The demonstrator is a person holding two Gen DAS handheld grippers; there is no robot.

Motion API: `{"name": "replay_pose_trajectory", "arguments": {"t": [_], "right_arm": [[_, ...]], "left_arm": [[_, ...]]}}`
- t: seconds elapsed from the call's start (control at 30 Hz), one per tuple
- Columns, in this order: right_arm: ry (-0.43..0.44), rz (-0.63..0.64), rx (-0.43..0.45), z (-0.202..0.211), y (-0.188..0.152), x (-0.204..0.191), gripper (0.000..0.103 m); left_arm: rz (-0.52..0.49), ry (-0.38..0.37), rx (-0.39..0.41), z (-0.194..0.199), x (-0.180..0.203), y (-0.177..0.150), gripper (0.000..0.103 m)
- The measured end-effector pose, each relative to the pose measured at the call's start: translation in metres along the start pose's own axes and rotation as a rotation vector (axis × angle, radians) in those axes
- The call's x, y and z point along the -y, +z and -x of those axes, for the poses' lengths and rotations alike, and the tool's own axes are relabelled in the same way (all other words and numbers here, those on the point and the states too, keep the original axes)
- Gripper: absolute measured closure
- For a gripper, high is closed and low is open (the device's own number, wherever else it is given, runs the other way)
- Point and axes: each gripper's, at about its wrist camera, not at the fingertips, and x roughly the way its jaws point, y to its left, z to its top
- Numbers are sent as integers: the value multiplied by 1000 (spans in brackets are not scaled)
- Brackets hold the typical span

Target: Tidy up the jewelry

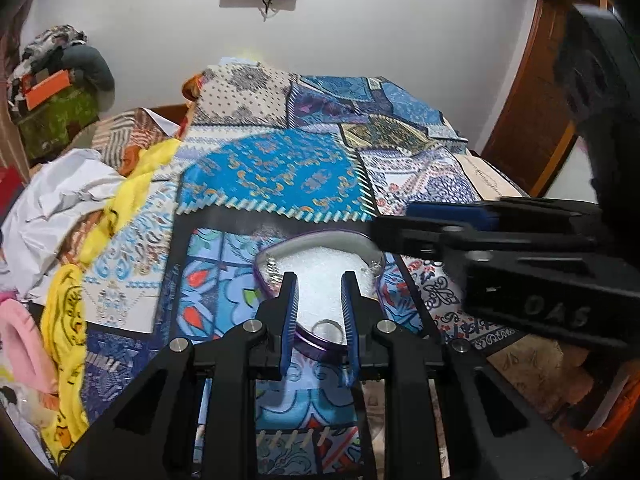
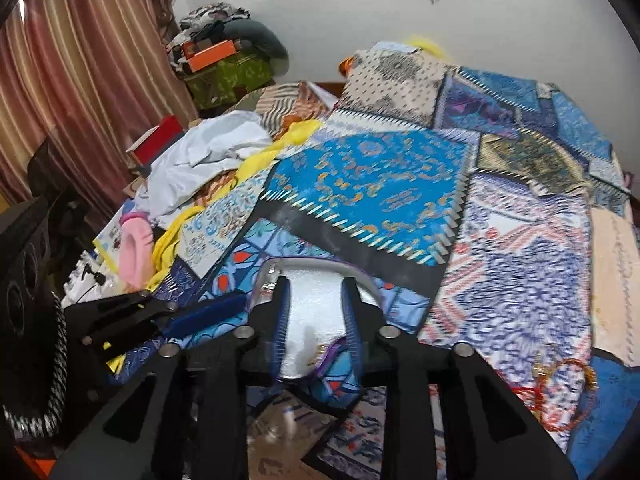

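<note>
The left gripper [image 1: 318, 286] has its jaws narrowly apart, straddling the near rim of a purple-edged jewelry tray [image 1: 320, 272] with white foam lining — whether the pads press it is hard to tell. The right gripper [image 2: 316, 292] stands with jaws apart over the same tray [image 2: 316, 308], gripping nothing. A small ring [image 1: 329, 326] lies on the foam. The tray rests on a blue patchwork bedspread [image 1: 276, 176]; red bead jewelry [image 2: 560, 380] lies well apart.

A purple-rimmed jewelry box [image 1: 320, 280], open, white foam inside holding small silvery pieces, lies on the patchwork bedspread [image 1: 280, 168]
</note>
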Motion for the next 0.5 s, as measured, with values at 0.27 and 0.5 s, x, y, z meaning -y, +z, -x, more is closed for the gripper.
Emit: {"name": "replay_pose_trajectory", "arguments": {"t": [0.27, 0.5], "right_arm": [[-107, -53, 71, 46, -6, 28, 60], [-201, -102, 127, 84, -17, 52, 46]], "left_arm": [[38, 46, 76, 34, -9, 11, 72], [42, 72, 134, 58, -5, 20, 57]]}}
